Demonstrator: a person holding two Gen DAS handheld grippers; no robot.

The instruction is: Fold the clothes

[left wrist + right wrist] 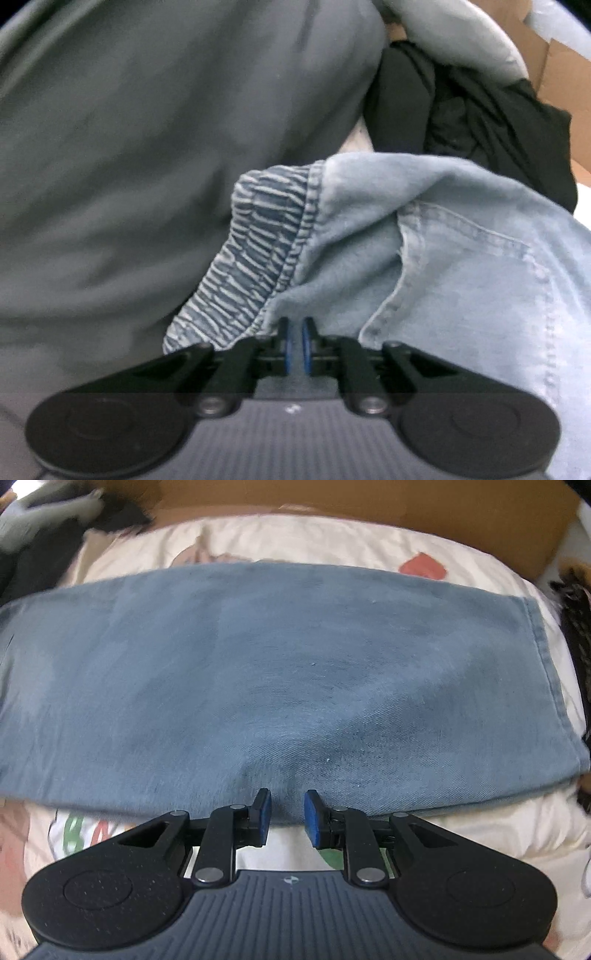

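We find the left gripper [296, 325] pinching the jeans [443, 266] near the waistband [258, 251], the right gripper [287, 805] spread over them.

Motion blur softens the grey fabric [129, 147] filling the left wrist view, leaving its nature unclear. The jeans [277, 672] run off the right wrist view's left edge. Dark clothing [33, 554] at the bedsheet's [332, 539] far left corner is too blurred to identify.
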